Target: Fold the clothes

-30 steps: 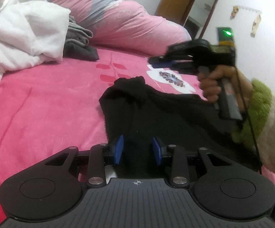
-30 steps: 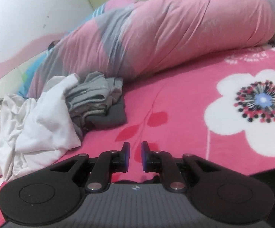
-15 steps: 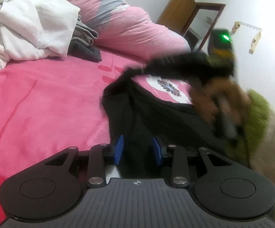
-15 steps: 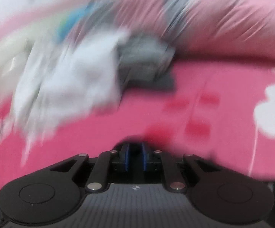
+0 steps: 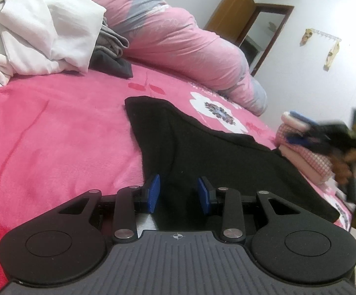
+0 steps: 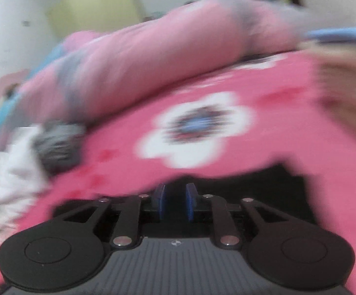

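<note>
While its blue pads are standing well apart and gripping nothing, the left gripper (image 5: 178, 193) is hovering over the near edge of the black garment (image 5: 202, 147), which is lying flat on the pink bedspread (image 5: 42, 135). The right gripper (image 6: 174, 201), blurred, is showing a narrow gap over black cloth, holding nothing visible; beyond are lying white clothes (image 5: 37, 24), grey clothes (image 5: 111, 46) and a pink duvet (image 5: 178, 36)

Bedroom — pink bed (image 5: 55, 132), duvet (image 5: 178, 36)
</note>
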Tool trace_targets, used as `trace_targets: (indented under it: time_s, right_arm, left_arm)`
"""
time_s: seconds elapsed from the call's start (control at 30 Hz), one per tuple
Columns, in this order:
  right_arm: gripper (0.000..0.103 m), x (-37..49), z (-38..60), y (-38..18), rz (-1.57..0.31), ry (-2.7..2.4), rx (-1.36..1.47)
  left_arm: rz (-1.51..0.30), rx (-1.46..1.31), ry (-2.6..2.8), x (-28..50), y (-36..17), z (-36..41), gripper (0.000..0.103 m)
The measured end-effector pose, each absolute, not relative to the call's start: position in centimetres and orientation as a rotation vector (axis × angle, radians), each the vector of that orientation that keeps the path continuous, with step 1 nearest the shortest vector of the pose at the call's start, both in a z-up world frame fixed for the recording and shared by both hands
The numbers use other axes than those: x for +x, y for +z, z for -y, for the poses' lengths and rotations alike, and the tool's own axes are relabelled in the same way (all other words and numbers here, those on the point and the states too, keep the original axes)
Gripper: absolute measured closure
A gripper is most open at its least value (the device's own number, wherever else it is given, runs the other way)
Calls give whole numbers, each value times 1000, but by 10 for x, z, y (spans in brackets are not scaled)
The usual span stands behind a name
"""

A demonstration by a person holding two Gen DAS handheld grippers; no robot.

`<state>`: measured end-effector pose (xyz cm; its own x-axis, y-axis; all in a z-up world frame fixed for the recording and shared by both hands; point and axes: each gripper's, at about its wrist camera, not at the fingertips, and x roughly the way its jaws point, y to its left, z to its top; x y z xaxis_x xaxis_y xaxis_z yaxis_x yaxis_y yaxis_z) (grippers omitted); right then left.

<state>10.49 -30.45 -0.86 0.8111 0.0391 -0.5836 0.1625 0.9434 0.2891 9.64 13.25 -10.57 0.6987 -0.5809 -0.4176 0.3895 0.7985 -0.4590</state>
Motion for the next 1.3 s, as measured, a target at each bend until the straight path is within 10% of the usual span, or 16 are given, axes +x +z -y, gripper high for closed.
trace_targets:
  time_s: [0.63, 0.77, 1.3]
  right_arm:
    - [63, 159, 423, -59, -698, 34, 275]
    - [100, 171, 420, -71, -719, 83, 255]
    - [100, 152, 439, -78, -554, 60, 378]
  left_arm:
    - [-673, -91, -381, 102, -78, -89, 62]
    - [-675, -73, -337, 111, -73, -84, 59]
    - [-675, -93, -242, 160, -53, -92, 50]
